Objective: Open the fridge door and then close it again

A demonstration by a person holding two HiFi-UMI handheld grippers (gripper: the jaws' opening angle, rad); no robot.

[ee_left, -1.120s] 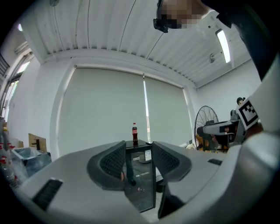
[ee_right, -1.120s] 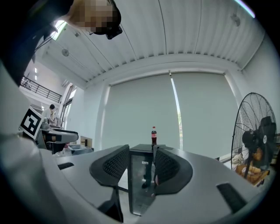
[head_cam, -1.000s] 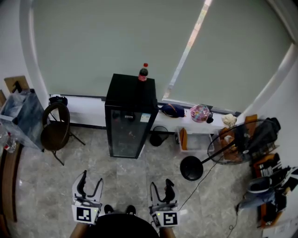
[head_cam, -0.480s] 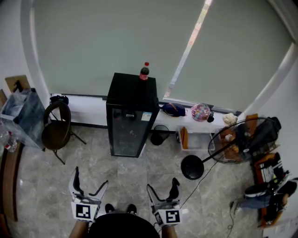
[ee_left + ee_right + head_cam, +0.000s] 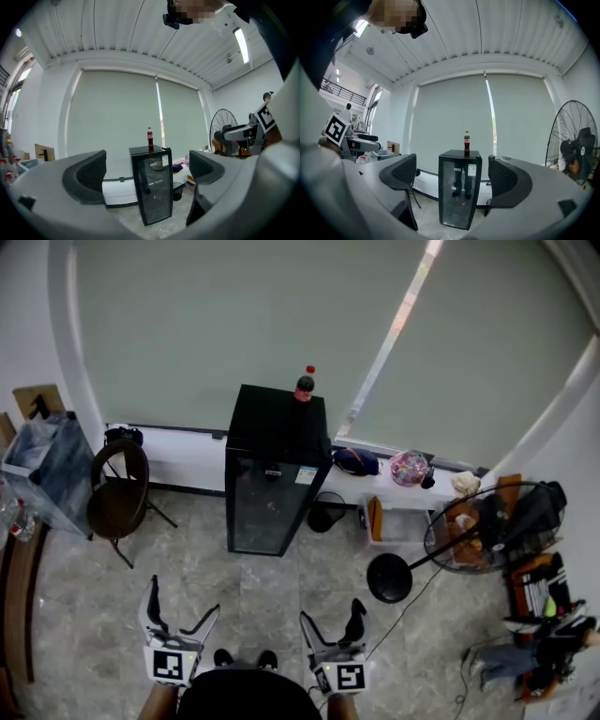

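A small black fridge [image 5: 277, 479] with a glass door stands shut against the far wall, a cola bottle [image 5: 305, 385] upright on its top. My left gripper [image 5: 183, 601] and right gripper [image 5: 331, 615] are held low at the view's bottom, well short of the fridge and pointing toward it. Both sets of jaws are opening wide, with nothing between them. In the left gripper view the fridge [image 5: 152, 187] and bottle [image 5: 150, 139] show between the jaws of the left gripper [image 5: 147, 168]. The right gripper [image 5: 452, 176] frames the fridge [image 5: 460, 192] the same way.
A round-backed chair [image 5: 117, 498] stands left of the fridge. A low white ledge [image 5: 403, 486] with bags runs right of it, a dark bin [image 5: 323, 512] below. A standing fan [image 5: 469, 535] and floor clutter [image 5: 544, 615] fill the right side.
Both grippers' jaws have spread from half closed to wide open. The fridge now sits slightly further right in the head view.
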